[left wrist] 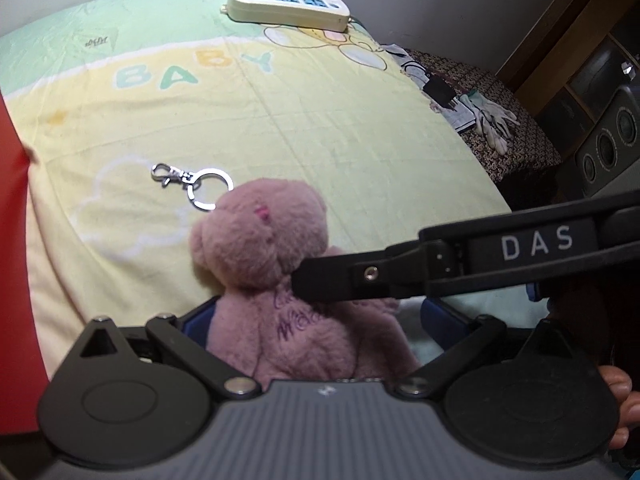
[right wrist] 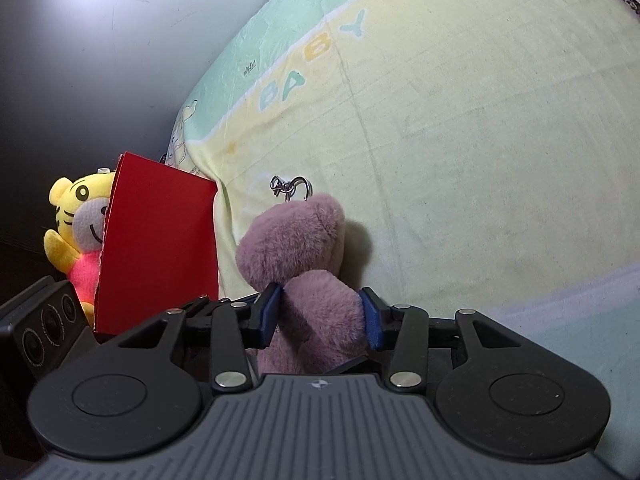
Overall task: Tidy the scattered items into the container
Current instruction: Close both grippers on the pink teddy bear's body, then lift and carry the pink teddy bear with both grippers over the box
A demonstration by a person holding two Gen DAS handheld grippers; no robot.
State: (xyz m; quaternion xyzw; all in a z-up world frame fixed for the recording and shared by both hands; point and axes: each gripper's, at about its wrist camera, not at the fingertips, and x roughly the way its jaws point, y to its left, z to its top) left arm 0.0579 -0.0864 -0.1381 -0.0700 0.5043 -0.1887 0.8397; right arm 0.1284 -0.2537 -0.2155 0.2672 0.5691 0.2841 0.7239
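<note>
A pink plush bear [left wrist: 260, 240] with a metal keyring [left wrist: 192, 182] lies on the yellow baby blanket [left wrist: 280, 120]. My right gripper [right wrist: 320, 312] is shut on the bear's body [right wrist: 320, 320]; its blue pads press both sides. It also shows in the left wrist view [left wrist: 304, 280] as a black finger across the bear. My left gripper [left wrist: 316, 320] is open, its blue pads wide on either side of the bear's lower body. The red container [right wrist: 160, 248] stands at the left with a yellow tiger plush [right wrist: 80, 216] behind its wall.
A white power strip [left wrist: 288, 6] lies at the blanket's far edge. White gloves [left wrist: 494, 120] and small items lie on a patterned cloth at right. A grey speaker [left wrist: 608, 140] stands far right. The red container's wall [left wrist: 16, 240] is at the left edge.
</note>
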